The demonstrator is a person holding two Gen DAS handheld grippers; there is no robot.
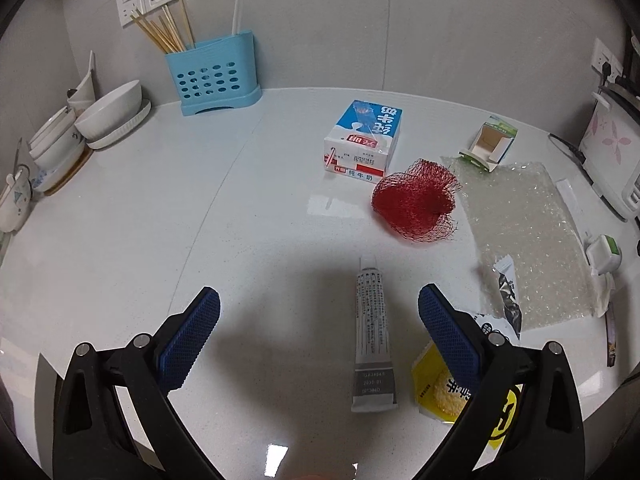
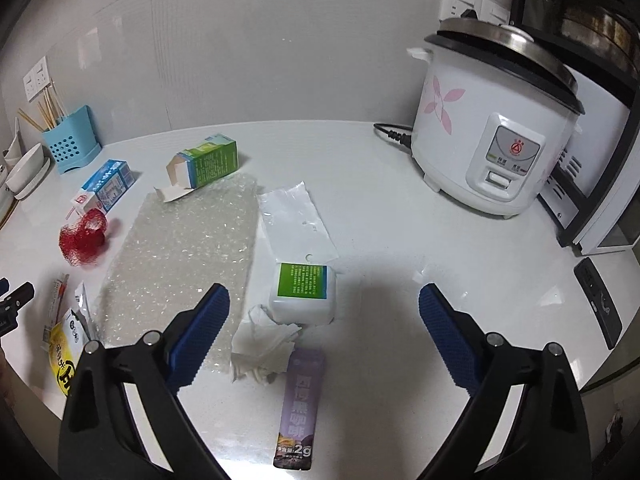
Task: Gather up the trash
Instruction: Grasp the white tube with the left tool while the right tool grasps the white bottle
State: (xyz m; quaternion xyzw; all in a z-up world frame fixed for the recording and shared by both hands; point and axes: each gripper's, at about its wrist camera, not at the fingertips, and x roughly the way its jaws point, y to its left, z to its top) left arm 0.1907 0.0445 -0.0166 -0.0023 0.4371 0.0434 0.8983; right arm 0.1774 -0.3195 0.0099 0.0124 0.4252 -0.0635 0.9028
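Note:
My left gripper [image 1: 319,320] is open above the white counter [image 1: 200,220], with a grey tube [image 1: 372,340] lying between its fingers. A yellow snack wrapper [image 1: 434,388] lies under its right finger. Beyond lie a red mesh net [image 1: 416,200], a blue milk carton [image 1: 364,136], a green-white box [image 1: 490,142] and bubble wrap [image 1: 528,240]. My right gripper [image 2: 324,324] is open and empty above a purple sachet [image 2: 300,404], crumpled tissue [image 2: 264,348] and a white container with a green label [image 2: 303,292]. A clear plastic bag [image 2: 294,220] lies behind it.
A blue utensil holder [image 1: 216,76] with chopsticks and stacked white bowls [image 1: 108,116] stand at the back left. A white rice cooker [image 2: 496,128] with its cord stands at the back right, an oven [image 2: 600,120] beside it. A black remote [image 2: 598,304] lies at the right edge.

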